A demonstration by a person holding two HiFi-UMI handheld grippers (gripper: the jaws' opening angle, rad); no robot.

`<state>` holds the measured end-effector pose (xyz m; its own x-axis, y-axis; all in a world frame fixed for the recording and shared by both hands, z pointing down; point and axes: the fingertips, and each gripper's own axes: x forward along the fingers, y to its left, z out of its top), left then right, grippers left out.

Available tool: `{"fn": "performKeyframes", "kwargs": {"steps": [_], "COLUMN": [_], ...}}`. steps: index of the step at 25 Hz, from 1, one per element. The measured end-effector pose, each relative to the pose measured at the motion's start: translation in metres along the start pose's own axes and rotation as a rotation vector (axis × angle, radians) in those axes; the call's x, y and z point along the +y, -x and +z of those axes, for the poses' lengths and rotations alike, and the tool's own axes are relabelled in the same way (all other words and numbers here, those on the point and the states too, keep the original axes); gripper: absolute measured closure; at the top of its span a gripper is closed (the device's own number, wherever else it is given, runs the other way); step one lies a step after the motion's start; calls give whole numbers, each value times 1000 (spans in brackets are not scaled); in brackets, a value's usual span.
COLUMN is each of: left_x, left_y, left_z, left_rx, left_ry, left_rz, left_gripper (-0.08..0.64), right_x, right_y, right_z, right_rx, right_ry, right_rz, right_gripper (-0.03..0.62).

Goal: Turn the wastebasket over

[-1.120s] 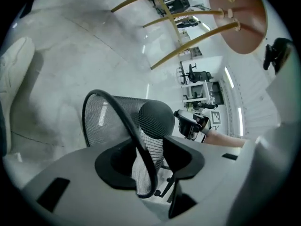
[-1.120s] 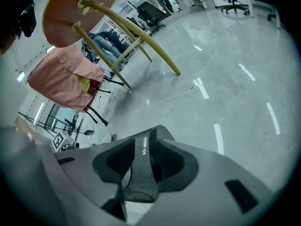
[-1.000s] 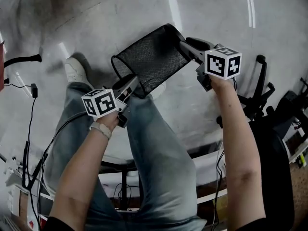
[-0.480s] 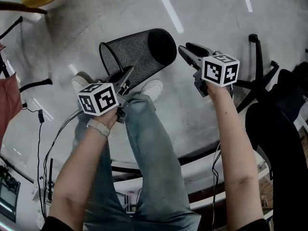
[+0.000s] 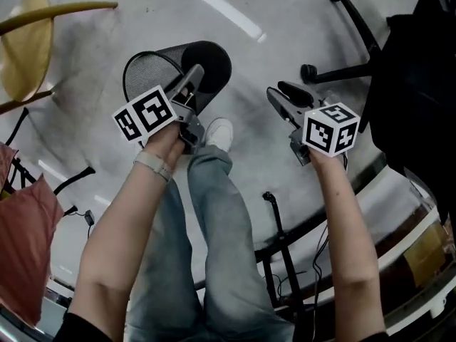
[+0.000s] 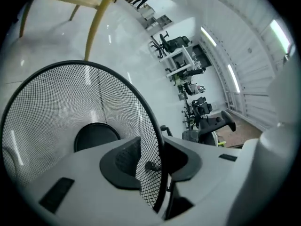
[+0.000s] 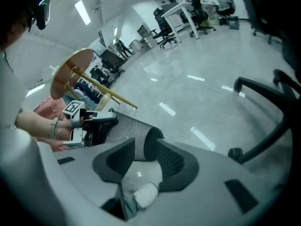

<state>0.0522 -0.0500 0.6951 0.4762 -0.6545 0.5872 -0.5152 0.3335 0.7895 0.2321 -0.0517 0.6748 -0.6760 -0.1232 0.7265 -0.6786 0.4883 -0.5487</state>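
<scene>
The black wire-mesh wastebasket (image 5: 153, 66) hangs tilted on its side above the floor, its solid round base (image 5: 214, 63) pointing away from me. My left gripper (image 5: 194, 75) has the basket's rim and mesh wall (image 6: 56, 112) between its pads, one pad inside and one outside; its jaws are opening. In the left gripper view the gripper (image 6: 157, 160) straddles the rim and the base shows as a dark disc. My right gripper (image 5: 278, 91) stands open to the right of the basket, apart from it. Its jaws (image 7: 146, 147) frame the basket (image 7: 131, 128) and my shoe, holding nothing.
A yellow wooden chair (image 5: 28, 48) stands at the upper left. An office chair's black wheeled base (image 5: 342, 70) and dark seat (image 5: 420, 84) are at the upper right. My leg and white shoe (image 5: 217, 130) are below the basket. Pink cloth (image 5: 21, 248) and cables lie at left.
The right gripper came off the basket's base and now stands apart from it. The left gripper carried the basket up and leftward in the picture, its base swinging away from me.
</scene>
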Motion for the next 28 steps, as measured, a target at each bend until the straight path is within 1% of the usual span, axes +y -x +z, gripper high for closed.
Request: {"fn": "performKeyframes", "kwargs": {"steps": [3,7,10,15,19,24,28], "left_x": [-13,-24,-28,-35,-37,-41,-45], "left_y": [-39,-81,-101,-129,-143,-148,-135], "left_z": [1,1,-6,-20,-30,-31,-30], "left_rx": [54,73,79,86,100,105,130], "left_ry": [-26,-38,-48,-86,-122,-130,-114], "left_rz": [43,121,154,150,154,117,81], "left_gripper": [422,403,392,365,353,342,342], "right_x": [-15,-29,-35,-47,-57,-59,-51], "right_y": [27,51,58,61,60,60,64], "right_z": [-25,-47,-57,-65,-68,-68,-64], "right_rx": [-53,-108,-135,-195,-225,-243,-255], "right_ry": [-74,-144,-178,-223,-247,-258,-264], "right_rz": [-53,-99,-118,-145,-162,-174,-180], "right_gripper": [441,441,440,441,440,440,440]}}
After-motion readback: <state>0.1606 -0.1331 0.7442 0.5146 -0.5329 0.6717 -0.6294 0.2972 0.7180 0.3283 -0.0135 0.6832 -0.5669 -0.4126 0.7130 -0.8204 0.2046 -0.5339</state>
